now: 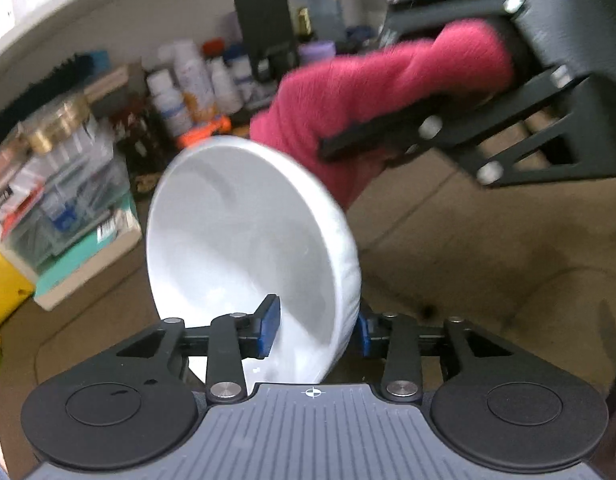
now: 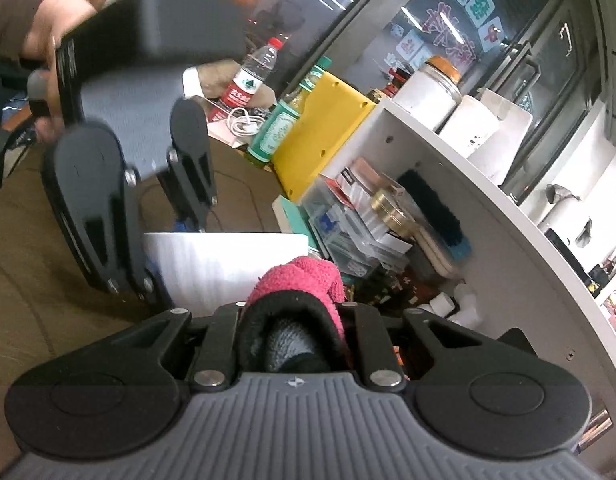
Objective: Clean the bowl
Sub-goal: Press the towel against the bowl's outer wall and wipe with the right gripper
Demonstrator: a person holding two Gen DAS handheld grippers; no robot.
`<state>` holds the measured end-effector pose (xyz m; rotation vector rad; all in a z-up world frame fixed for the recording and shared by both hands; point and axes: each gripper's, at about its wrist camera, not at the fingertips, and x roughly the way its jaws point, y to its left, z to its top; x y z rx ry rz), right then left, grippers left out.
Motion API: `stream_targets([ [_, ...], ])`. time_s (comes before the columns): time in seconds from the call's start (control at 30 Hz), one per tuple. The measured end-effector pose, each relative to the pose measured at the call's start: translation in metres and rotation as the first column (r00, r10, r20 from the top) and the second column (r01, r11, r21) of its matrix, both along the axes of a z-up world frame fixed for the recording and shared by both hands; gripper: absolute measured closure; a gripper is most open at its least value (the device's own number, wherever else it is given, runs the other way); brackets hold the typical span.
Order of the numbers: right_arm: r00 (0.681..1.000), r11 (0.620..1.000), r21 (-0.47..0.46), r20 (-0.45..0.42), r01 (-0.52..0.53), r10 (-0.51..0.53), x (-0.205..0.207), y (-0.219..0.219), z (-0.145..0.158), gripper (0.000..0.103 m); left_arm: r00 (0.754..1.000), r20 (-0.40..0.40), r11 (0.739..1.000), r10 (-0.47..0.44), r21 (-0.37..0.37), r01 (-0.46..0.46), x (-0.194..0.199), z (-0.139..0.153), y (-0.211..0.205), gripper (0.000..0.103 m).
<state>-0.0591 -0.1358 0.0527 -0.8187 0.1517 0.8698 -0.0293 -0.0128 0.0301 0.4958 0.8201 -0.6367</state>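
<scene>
A brown, slightly creased cloth surface filled the lower and right parts of the left wrist view. A white shelf unit curved across the right of the right wrist view, its open bay crowded with clear plastic boxes, a round brass tin and a dark brush. On top of it stood a glass jar with an orange lid. In the upper middle of that view were a yellow panel, a green glass bottle and a water bottle with a red label, with dark window glass behind them.

The bowl sat at the centre of the left wrist view, smooth glossy white inside and finely ribbed outside, tipped up on edge. The left gripper was clamped on its rim, one blue pad inside and the other against the outer wall. In the right wrist view the bowl showed as a white ribbed wall at the centre.

The right gripper was closed on a fuzzy pink cloth, bunched into a soft roll. In the left wrist view that cloth hung at upper right, just beside the bowl's upper rim; motion blur hid whether they touched.
</scene>
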Motion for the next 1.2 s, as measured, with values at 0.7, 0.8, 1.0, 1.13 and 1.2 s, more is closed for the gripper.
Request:
stream_targets([
  [0.7, 0.991, 0.99, -0.05, 0.019, -0.134, 0.135, -0.053, 0.008, 0.001, 0.085, 1.0, -0.028, 0.995, 0.013, -0.101, -0.015, 0.0, 0.01, 0.02, 0.081],
  [0.8, 0.997, 0.998, -0.019, 0.035, -0.064, 0.065, -0.03, 0.01, 0.006, 0.085, 0.999, -0.032, 0.994, 0.012, -0.11, -0.016, 0.001, 0.011, 0.022, 0.082],
  [1.0, 0.999, 1.0, 0.009, 0.033, 0.017, -0.017, 0.002, 0.008, 0.004, 0.085, 1.0, -0.003, 0.996, 0.027, -0.089, -0.027, 0.005, 0.01, 0.025, 0.079],
  [1.13, 1.0, 0.999, 0.029, 0.017, 0.024, -0.024, 0.009, 0.006, 0.003, 0.085, 0.998, 0.042, 0.999, 0.049, 0.001, -0.049, 0.007, -0.004, 0.022, 0.05],
  [1.2, 1.0, 0.999, 0.025, 0.02, 0.02, -0.021, 0.009, 0.006, 0.003, 0.085, 0.998, 0.027, 0.998, 0.057, -0.024, -0.056, 0.01, -0.004, 0.024, 0.048],
])
